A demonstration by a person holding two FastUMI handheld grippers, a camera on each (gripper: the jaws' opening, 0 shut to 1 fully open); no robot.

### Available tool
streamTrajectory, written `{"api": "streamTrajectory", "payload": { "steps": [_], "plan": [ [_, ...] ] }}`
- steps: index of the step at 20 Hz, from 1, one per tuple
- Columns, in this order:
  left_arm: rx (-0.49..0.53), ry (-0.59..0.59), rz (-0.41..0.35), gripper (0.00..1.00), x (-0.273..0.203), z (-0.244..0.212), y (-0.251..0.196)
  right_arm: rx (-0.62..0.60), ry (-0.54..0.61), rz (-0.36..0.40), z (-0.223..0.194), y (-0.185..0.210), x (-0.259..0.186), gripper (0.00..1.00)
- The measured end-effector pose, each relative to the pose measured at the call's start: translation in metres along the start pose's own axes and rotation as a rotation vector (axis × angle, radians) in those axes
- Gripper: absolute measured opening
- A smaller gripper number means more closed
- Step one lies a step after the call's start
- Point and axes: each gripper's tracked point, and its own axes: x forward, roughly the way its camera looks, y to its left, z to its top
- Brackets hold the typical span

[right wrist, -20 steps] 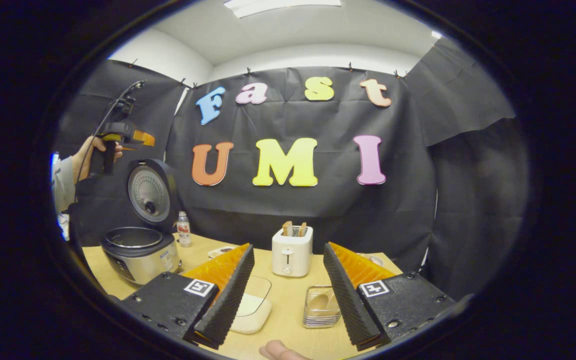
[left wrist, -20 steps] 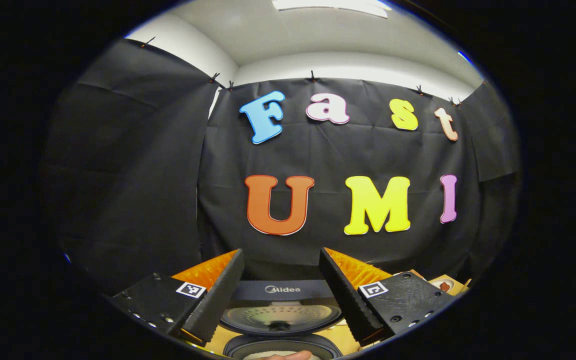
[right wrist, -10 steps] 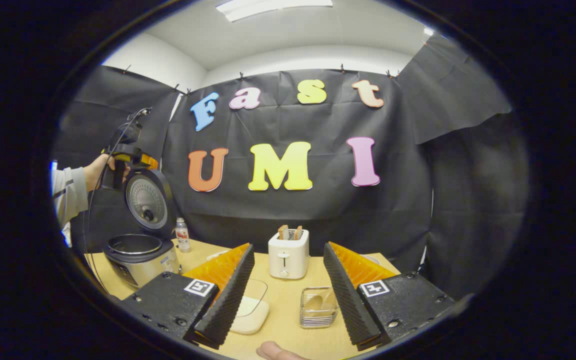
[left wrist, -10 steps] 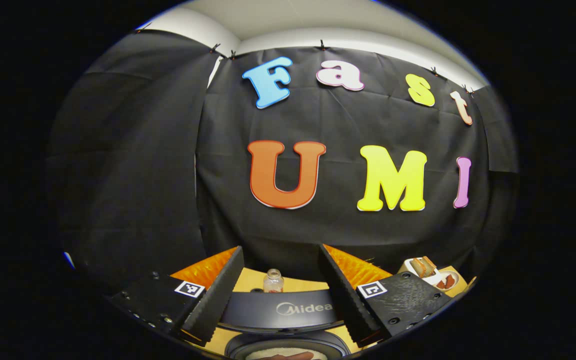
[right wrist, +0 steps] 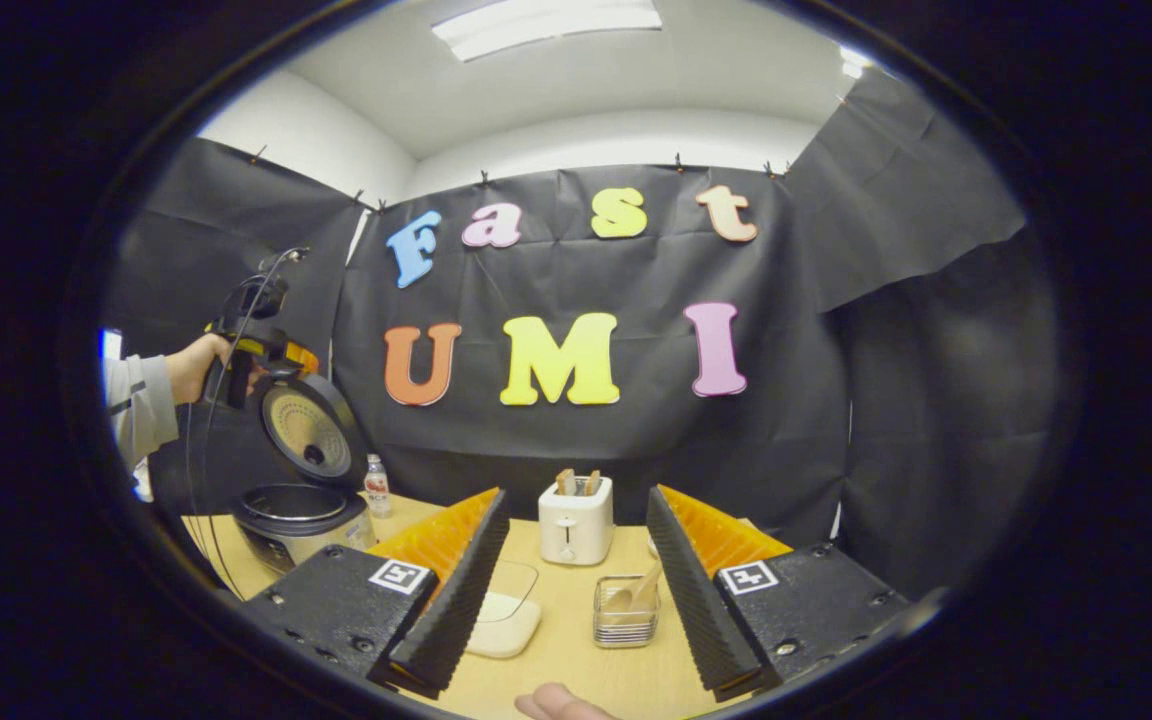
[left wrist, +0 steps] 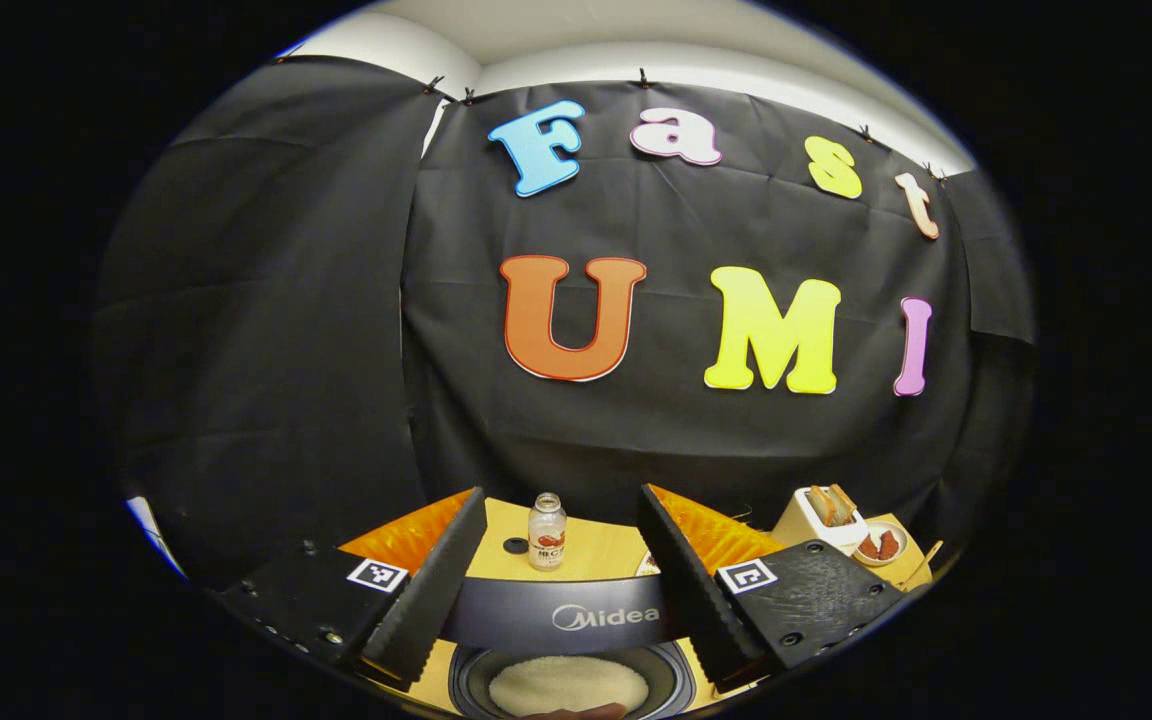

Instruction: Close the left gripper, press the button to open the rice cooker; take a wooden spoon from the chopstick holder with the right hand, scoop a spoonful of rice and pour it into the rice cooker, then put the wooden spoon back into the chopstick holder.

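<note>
At far left of the right gripper view, your hand [right wrist: 191, 365] holds the left gripper [right wrist: 271, 352] above the raised lid [right wrist: 311, 440] of the cooker [right wrist: 296, 515]; its fingers stand apart, holding nothing. Right of the cooker come a bottle [right wrist: 376, 487], a dish of rice [right wrist: 506, 610], a toaster [right wrist: 576, 520], then the holder [right wrist: 626, 622] with the spoon [right wrist: 636, 592] in it. Your right gripper [right wrist: 576, 600] hangs spread and empty, the holder between its fingers.

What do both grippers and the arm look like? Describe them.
The left gripper and right gripper have black bodies with square black-and-white markers and ribbed wedge fingers. A black cable trails from the left one; its holder wears a grey sleeve.
</note>
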Motion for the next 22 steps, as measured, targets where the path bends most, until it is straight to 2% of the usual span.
{"api": "streamTrajectory", "payload": {
  "steps": [3,4,6,7,11,14,21,22],
  "plan": [
    [0.007,0.124,0.001,1.0,-0.007,-0.048,-0.002,-0.014,-0.014,0.012,0.007,-0.001,-0.009,0.9],
    [-0.005,0.142,-0.013,1.0,-0.014,-0.057,-0.009,-0.004,-0.015,0.003,0.007,-0.005,-0.01,0.92],
    [-0.001,0.182,0.026,0.97,-0.021,-0.08,-0.009,0.022,-0.003,-0.024,0.006,-0.015,-0.011,0.9],
    [-0.001,0.202,0.035,0.98,-0.029,-0.09,-0.009,0.027,0.002,-0.04,0.005,-0.02,-0.012,0.92],
    [0.012,0.296,0.021,0.98,-0.045,-0.129,-0.014,0.025,0.005,-0.084,0.011,-0.03,-0.022,0.9],
    [0.075,0.301,0.019,0.98,-0.054,-0.143,-0.013,0.033,-0.006,-0.087,0.017,-0.027,-0.029,0.92],
    [0.066,0.406,0.027,0.98,-0.071,-0.193,-0.014,0.02,-0.007,-0.081,0.023,-0.02,-0.043,0.9],
    [0.07,0.387,0.024,0.98,-0.073,-0.188,-0.015,0.019,-0.008,-0.082,0.024,-0.019,-0.044,0.9]
  ]
}}
